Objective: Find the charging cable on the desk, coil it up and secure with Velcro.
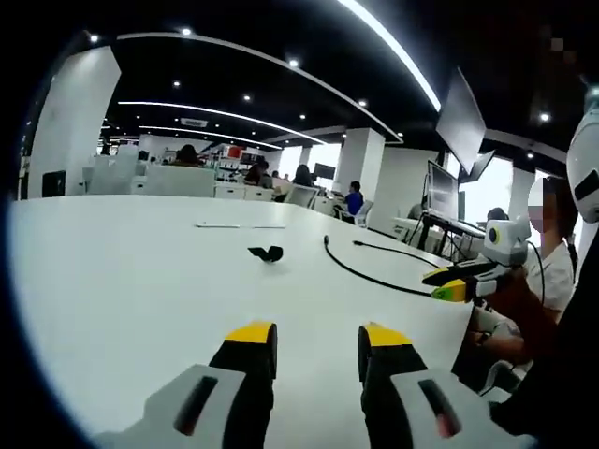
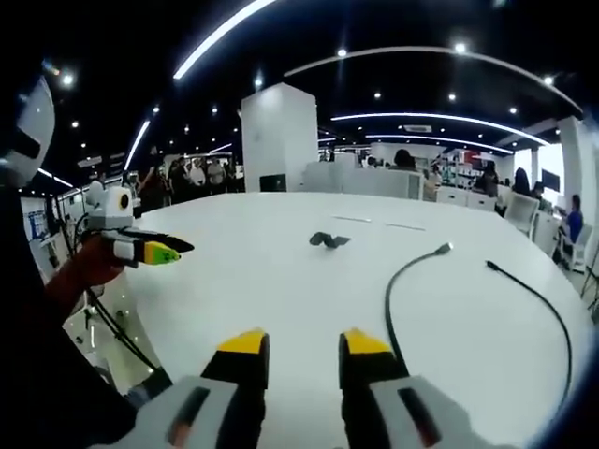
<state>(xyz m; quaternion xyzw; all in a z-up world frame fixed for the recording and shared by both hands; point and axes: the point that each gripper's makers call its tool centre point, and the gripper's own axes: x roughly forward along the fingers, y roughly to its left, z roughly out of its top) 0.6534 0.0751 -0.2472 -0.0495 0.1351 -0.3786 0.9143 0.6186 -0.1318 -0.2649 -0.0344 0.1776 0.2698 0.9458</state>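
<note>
Left gripper view: a thin black charging cable (image 1: 360,268) lies slack on the white counter (image 1: 122,281), curving away from the left gripper (image 1: 316,348), whose fingers stand narrowly parted, empty. Right gripper view: the cable (image 2: 398,285) lies right of the black Velcro strap (image 2: 328,240), plug end pointing away; right gripper (image 2: 295,354) fingers narrowly apart, empty.

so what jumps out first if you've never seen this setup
A big white desk holding a thin black charging cable that curves across it, uncoiled. Beyond the cable lies a small dark Velcro strap. In the foreground the right tongs and left tongs hang open over the desk, touching nothing.
</note>
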